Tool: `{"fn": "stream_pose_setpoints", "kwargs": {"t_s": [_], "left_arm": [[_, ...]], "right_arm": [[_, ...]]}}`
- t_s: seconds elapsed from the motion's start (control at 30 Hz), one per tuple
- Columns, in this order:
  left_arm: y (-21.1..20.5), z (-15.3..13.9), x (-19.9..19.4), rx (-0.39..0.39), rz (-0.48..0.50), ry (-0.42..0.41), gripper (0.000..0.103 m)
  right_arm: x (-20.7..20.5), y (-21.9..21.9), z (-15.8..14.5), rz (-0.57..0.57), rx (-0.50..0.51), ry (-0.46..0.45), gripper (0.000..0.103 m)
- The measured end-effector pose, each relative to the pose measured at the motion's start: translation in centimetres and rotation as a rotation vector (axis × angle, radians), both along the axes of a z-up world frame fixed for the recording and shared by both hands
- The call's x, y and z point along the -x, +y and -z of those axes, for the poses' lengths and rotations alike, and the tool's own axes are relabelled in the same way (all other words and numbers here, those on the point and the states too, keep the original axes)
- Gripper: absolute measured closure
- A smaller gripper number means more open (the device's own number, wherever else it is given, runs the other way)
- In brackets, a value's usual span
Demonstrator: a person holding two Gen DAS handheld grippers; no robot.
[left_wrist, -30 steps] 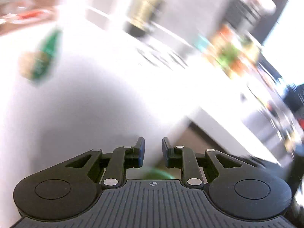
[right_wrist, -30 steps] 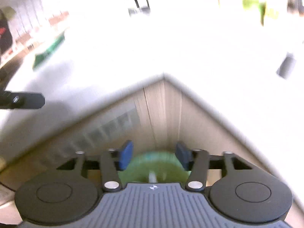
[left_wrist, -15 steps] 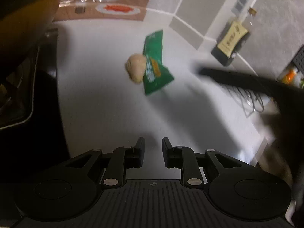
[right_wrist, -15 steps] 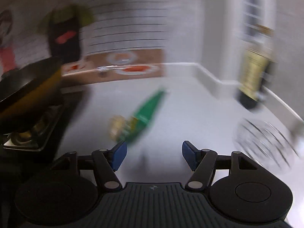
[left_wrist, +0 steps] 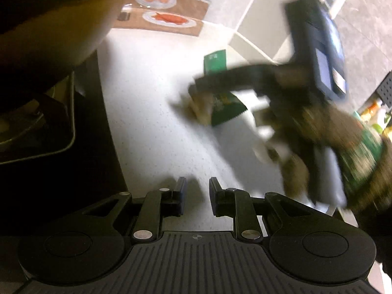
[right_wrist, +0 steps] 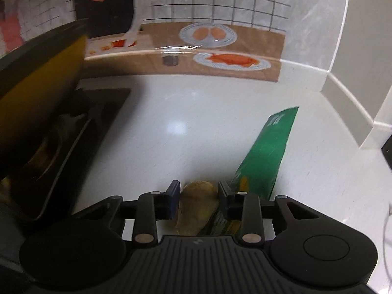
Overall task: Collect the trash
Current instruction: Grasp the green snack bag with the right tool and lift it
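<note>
A green snack wrapper [right_wrist: 267,152] lies on the white counter with a tan crumpled lump [right_wrist: 197,208] beside it. My right gripper [right_wrist: 197,201] is low over them, its fingers close on either side of the lump and nearly touching it. In the left wrist view the same wrapper [left_wrist: 220,90] and lump [left_wrist: 201,107] show under my blurred right gripper [left_wrist: 196,90]. My left gripper [left_wrist: 197,196] hangs above the counter's near part, fingers a narrow gap apart, nothing between them.
A stove with a yellow-sided pan [right_wrist: 36,73] stands at the left; it also shows in the left wrist view [left_wrist: 49,24]. A tiled wall with a picture of plates [right_wrist: 208,46] is behind. A white ledge [right_wrist: 355,107] rises at the right. A wire whisk edge [right_wrist: 387,232] is at far right.
My right gripper has swept across to the wrapper and come down around the lump, its fingers narrowing. My left gripper has swung toward the stove side and held its narrow gap.
</note>
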State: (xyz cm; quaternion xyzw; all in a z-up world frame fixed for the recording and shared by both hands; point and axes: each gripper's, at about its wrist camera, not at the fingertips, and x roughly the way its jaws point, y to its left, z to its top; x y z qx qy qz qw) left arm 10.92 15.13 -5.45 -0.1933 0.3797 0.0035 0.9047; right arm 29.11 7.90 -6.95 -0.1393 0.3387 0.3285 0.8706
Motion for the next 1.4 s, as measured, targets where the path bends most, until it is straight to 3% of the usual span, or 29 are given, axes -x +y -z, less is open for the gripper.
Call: {"fn": "stream_pose_setpoints", "kwargs": {"t_s": [0.17, 0.23, 0.33, 0.43, 0.6, 0.7, 0.77, 0.93, 1.27, 1.4], "left_arm": [[-0.1, 0.2, -0.2, -0.006, -0.017, 0.017, 0.080], [0.1, 0.3, -0.5, -0.008, -0.028, 0.022, 0.080], [0.2, 0.0, -0.1, -0.005, -0.035, 0.016, 0.080], [0.6, -0.1, -0.2, 0.002, -0.038, 0.005, 0.080], [1.1, 0.3, -0.2, 0.016, -0.028, 0.000, 0.080], [1.2, 0.5, -0.2, 0.026, -0.025, -0.002, 0.080], [1.2, 0.5, 0.0, 0.031, -0.029, 0.000, 0.080], [0.8, 0.5, -0.6, 0.023, -0.027, 0.009, 0.080], [-0.1, 0.5, -0.4, -0.005, -0.067, 0.013, 0.080], [0.1, 0.1, 0.6, -0.018, -0.123, -0.021, 0.081]], "right_arm": [[2.5, -2.6, -0.8, -0.096, -0.063, 0.114, 0.069], [3.2, -3.3, -2.0, -0.129, -0.091, 0.119, 0.065], [3.0, -3.3, -3.5, -0.074, -0.067, -0.005, 0.045], [0.6, -2.4, -3.3, 0.043, 0.004, -0.120, 0.040], [-4.4, -0.1, 0.3, 0.127, 0.096, -0.018, 0.040], [-5.4, -0.4, 1.7, 0.148, 0.093, 0.022, 0.044], [-5.0, -1.2, 1.8, 0.138, 0.080, 0.022, 0.059], [-2.7, -3.3, 1.1, 0.132, 0.101, 0.013, 0.071], [5.8, -11.0, 1.0, 0.258, 0.065, 0.046, 0.072], [8.2, -12.9, 1.4, 0.285, 0.039, 0.055, 0.072]]}}
